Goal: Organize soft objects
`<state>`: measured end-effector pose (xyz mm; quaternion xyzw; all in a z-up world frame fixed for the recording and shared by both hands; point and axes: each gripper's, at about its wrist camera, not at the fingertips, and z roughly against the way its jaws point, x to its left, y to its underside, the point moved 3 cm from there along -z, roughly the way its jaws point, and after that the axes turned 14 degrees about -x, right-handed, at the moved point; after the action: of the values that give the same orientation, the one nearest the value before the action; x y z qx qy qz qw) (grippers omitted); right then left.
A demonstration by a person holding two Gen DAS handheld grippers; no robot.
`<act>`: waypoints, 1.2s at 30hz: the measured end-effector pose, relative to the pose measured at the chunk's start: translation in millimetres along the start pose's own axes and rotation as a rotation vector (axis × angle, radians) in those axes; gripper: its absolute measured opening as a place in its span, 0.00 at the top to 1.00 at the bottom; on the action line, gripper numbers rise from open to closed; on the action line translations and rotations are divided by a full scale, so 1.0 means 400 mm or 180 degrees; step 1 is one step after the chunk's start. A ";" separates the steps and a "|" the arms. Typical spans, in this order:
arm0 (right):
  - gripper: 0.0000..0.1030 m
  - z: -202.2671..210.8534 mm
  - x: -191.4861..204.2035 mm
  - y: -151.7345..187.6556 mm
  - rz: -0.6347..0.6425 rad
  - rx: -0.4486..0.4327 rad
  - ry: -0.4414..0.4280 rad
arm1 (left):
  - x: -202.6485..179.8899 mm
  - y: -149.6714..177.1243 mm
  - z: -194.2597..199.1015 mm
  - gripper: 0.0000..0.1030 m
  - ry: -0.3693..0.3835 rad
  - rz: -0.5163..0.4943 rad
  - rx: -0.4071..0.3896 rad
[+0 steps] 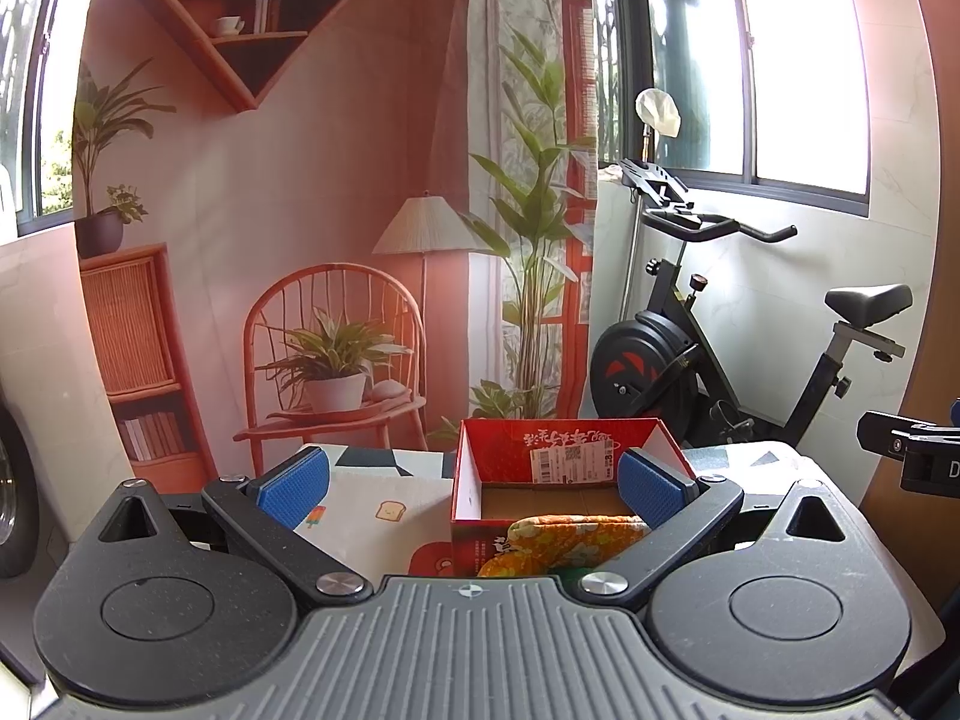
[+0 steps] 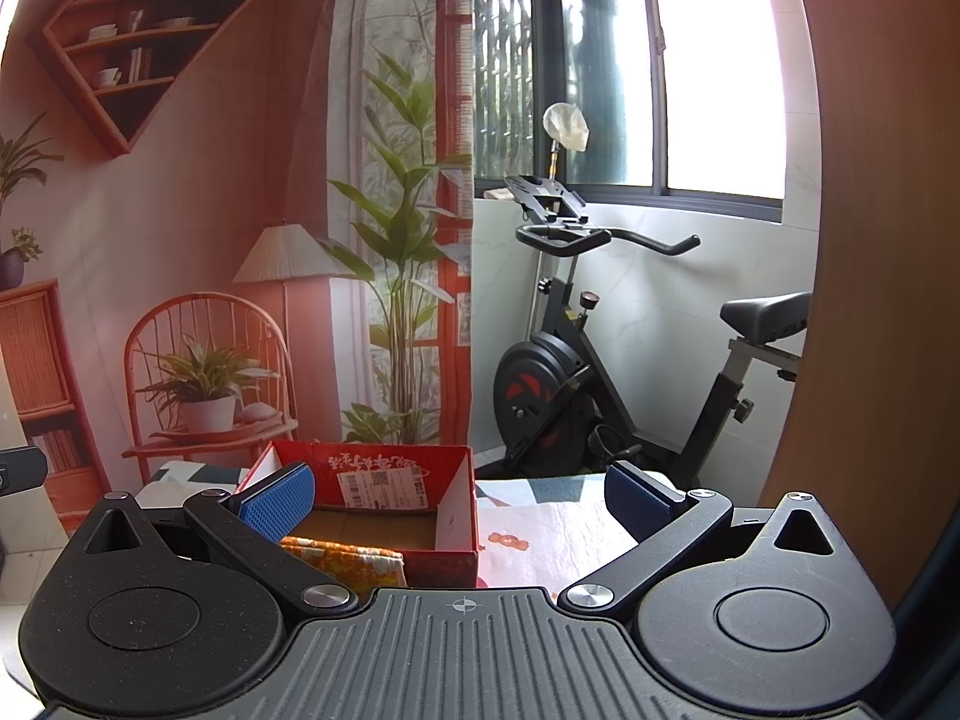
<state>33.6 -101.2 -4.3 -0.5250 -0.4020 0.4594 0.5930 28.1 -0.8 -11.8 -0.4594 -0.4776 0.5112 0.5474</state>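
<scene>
A printed backdrop (image 1: 336, 192) of a furnished room is hung behind the table, and an exercise bike (image 1: 738, 324) is parked by the window, clear of the work. The table (image 2: 558, 534) is covered with a patterned cloth, and a red cardboard box (image 1: 561, 480) is set open-topped near its far edge, presumably as the container for the soft things; its floor appears bare. An orange floral cloth (image 1: 570, 540), the soft object in question, is seen draped at the box's near wall, whether over the rim or just in front of it cannot be told.

The left gripper (image 1: 474, 483) is held level with the box, fingers spread wide and nothing between them, the cloth lying just ahead and low. The right gripper (image 2: 459, 495) is likewise released and empty, aimed past the box's right side.

A white barcode label (image 2: 384, 489) is stuck inside the far wall beneath white Chinese script; neither can be read.
</scene>
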 end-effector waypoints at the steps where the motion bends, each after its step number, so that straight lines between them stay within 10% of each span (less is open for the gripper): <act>1: 0.00 0.000 0.001 0.000 0.0000 0.0000 -0.0001 | 0.000 0.000 0.000 0.00 0.0000 0.0000 0.0001; 36: 0.00 -0.019 0.005 0.043 -0.0071 -0.0021 -0.0127 | 0.021 0.043 -0.024 0.00 -0.0159 -0.0036 -0.0071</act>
<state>39.4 -100.7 -22.3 -0.5131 -0.4212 0.4618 0.5883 35.7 8.5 -29.5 -0.4498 -0.4994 0.5140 0.5330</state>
